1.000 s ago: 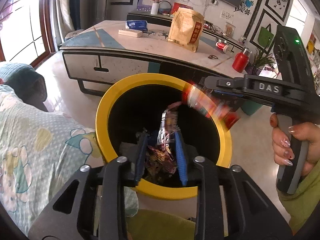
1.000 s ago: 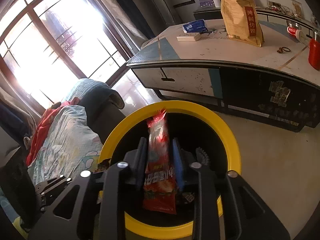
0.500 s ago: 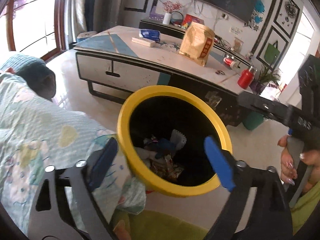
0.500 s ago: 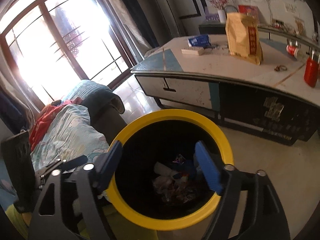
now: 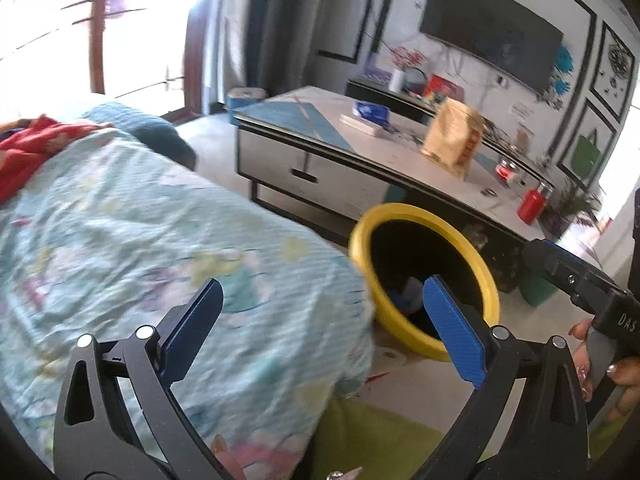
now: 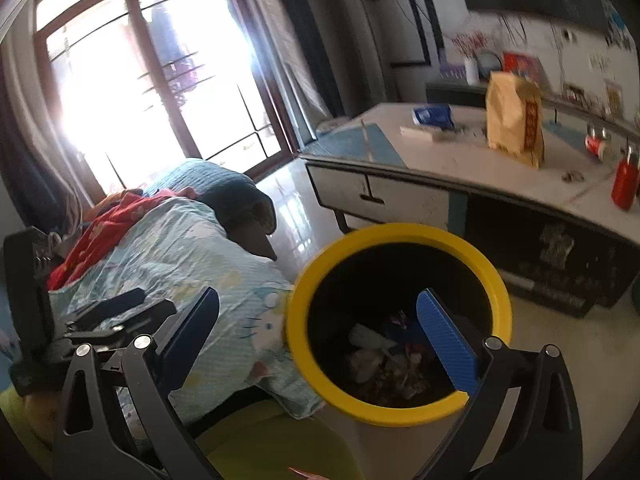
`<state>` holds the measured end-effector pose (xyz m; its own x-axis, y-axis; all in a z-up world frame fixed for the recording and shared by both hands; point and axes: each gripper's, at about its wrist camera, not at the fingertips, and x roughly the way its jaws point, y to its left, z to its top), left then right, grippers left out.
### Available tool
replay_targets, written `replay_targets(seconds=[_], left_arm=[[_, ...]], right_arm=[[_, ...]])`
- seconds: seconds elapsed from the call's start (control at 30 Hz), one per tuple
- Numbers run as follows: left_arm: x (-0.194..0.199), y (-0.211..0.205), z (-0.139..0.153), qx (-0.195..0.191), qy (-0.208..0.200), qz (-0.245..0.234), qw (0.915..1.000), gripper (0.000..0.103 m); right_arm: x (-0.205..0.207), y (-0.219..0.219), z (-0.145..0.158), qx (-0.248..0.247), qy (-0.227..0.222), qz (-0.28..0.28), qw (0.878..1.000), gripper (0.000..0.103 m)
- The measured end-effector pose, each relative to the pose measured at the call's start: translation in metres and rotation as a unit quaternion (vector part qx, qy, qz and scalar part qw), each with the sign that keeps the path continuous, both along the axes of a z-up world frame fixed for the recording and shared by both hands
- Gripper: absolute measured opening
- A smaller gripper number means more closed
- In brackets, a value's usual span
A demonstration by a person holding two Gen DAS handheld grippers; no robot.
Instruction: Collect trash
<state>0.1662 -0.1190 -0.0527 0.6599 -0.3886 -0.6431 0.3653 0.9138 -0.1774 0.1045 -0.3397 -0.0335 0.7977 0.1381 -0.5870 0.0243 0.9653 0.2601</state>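
Note:
A black trash bin with a yellow rim (image 5: 460, 236) (image 6: 312, 280) stands on the floor beside the sofa. Several wrappers (image 6: 384, 356) lie in its bottom. My left gripper (image 5: 320, 312) is open and empty, above the blanket edge and left of the bin. My right gripper (image 6: 320, 320) is open and empty, over the bin's left rim. The right gripper's body shows at the right edge of the left wrist view (image 5: 580, 288). The left gripper's body shows at the left of the right wrist view (image 6: 100, 320).
A light blue patterned blanket (image 5: 140, 232) (image 6: 180, 248) covers the sofa, with a red cloth (image 6: 108, 224) on it. A low table (image 5: 360, 148) (image 6: 460, 172) behind the bin holds a tan bag (image 6: 516, 118), a red bottle (image 6: 624, 180) and small boxes. A window (image 6: 140, 72) is at left.
Both grippers opened and dropped their wrappers into the bin. Both then pulled back and swung left, so the bin now sits to the right in each view.

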Motion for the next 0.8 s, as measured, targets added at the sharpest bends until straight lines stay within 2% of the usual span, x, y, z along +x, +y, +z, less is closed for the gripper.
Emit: replay_targets(seconds=[0.33,0.6,0.8], left_arm=[[-0.045,0.069,0.019,-0.008,-0.051,0.077,0.9957,0.092],[-0.087,0.105,0.027,0.001,-0.101,0.127,0.9867,0.092],[-0.115,0.120,0.028,-0.012,-0.138,0.153,0.9785,0.092]], right_arm=[[-0.020,0.072,0.003,-0.040,-0.054,0.034,0.997,0.097],[-0.048,0.116,0.007,-0.079,-0.135,0.047,0.987,0.097],[-0.071,0.130,0.009,-0.091,-0.192,0.038,0.976,0.097]])
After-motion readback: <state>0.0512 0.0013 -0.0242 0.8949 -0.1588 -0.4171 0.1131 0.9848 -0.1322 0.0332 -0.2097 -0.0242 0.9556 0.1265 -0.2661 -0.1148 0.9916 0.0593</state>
